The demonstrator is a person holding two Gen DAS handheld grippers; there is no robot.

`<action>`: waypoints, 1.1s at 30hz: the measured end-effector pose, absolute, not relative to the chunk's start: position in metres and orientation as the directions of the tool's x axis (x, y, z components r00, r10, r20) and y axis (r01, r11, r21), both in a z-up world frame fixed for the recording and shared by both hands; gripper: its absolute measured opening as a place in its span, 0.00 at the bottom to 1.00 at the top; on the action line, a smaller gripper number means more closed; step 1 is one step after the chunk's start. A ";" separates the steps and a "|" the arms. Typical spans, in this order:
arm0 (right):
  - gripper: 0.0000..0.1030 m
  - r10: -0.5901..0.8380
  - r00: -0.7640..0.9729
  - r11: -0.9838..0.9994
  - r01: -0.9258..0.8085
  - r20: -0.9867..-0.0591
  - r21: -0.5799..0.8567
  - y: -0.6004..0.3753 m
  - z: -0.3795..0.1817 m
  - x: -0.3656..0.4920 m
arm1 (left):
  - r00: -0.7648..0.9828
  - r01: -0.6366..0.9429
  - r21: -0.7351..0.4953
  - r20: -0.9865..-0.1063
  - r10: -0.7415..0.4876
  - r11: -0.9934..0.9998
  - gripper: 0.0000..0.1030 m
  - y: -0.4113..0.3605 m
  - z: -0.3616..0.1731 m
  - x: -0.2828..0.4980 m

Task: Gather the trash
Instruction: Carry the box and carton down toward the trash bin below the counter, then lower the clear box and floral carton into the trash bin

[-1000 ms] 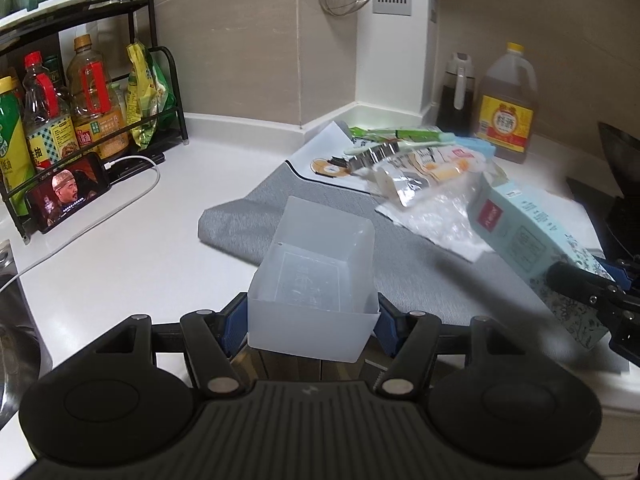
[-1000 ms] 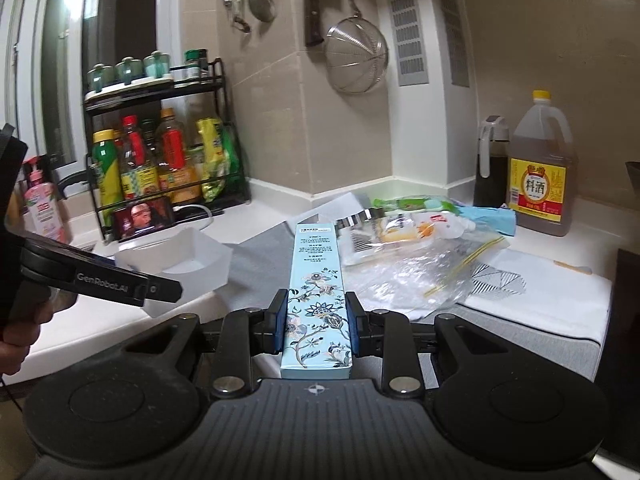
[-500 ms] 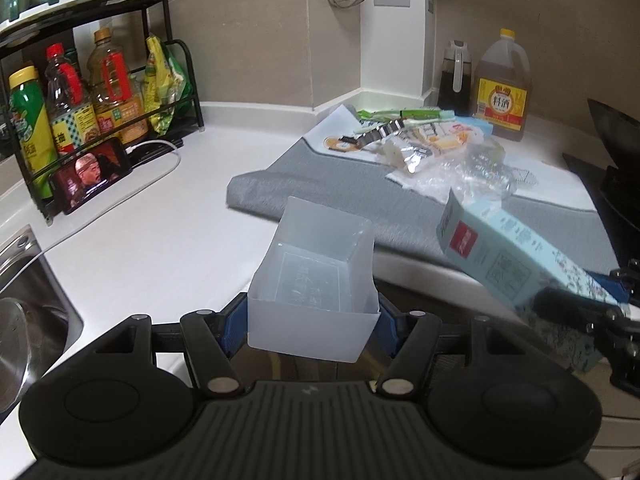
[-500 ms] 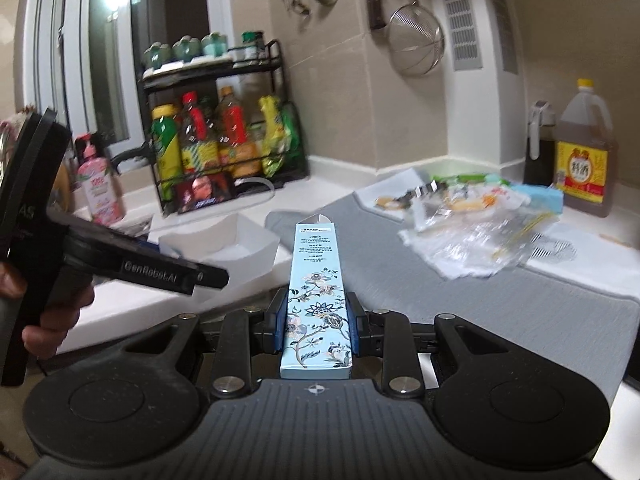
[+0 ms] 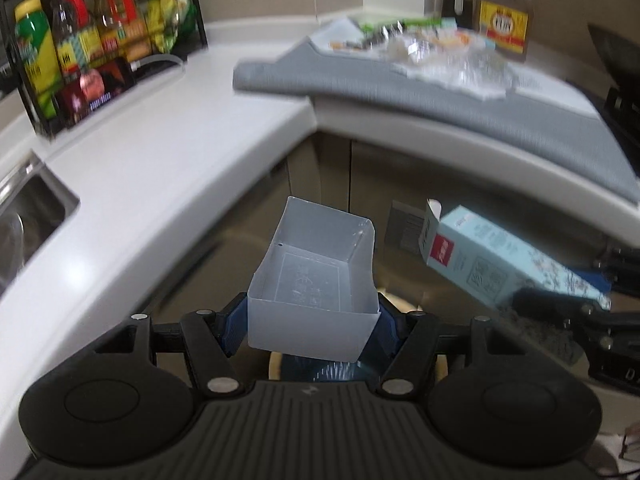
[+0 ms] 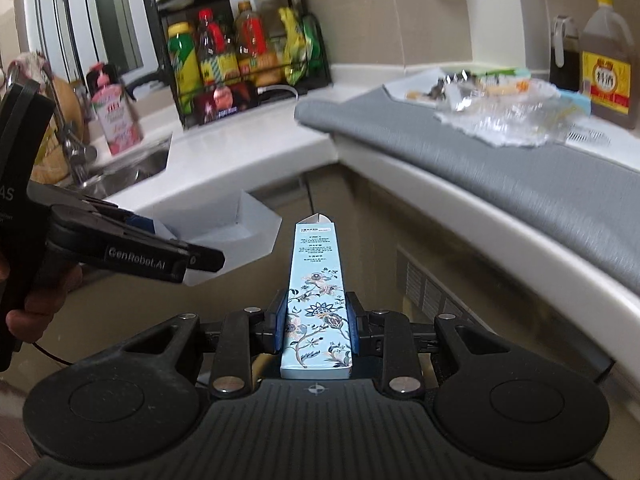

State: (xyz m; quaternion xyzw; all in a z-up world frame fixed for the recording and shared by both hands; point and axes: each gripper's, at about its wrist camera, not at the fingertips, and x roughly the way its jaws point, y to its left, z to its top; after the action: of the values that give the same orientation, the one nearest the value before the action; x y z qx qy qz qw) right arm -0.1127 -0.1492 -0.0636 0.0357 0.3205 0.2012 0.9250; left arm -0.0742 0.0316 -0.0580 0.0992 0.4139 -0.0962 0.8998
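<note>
— Trash status?
— Your right gripper (image 6: 316,328) clamps the floral carton (image 6: 318,300); your left gripper (image 5: 310,320), marked "GenRobot.AI", clamps the translucent tub (image 5: 316,280), both below the countertop (image 5: 160,160).

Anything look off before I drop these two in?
Nothing spilled or damaged. The floral carton has its top flap open, and the translucent plastic box is tilted in the left gripper. More wrappers sit on the grey mat.

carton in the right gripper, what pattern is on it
Pale blue carton with a floral vine print, best seen in the right wrist view.
</note>
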 end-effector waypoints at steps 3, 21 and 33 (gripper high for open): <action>0.30 0.392 0.703 0.916 -0.355 -0.593 0.185 -0.145 -0.068 -0.113 | 0.616 0.252 0.098 -0.783 -0.082 0.963 0.67 0.036 -0.067 -0.075; 0.30 0.379 0.649 0.919 -0.346 -0.660 0.188 -0.138 -0.091 -0.093 | 0.577 0.272 0.107 -0.813 -0.073 0.956 0.67 0.032 -0.082 -0.058; 0.30 0.365 0.622 0.925 -0.327 -0.693 0.194 -0.139 -0.107 -0.081 | 0.542 0.293 0.032 -0.829 -0.138 0.955 0.67 0.036 -0.090 -0.050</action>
State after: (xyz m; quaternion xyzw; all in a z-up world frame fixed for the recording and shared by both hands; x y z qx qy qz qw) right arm -0.0809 -0.1386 -0.1071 0.0246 0.3900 0.1922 0.9002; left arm -0.0497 0.0365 -0.0903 0.0839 0.4624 -0.1234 0.8740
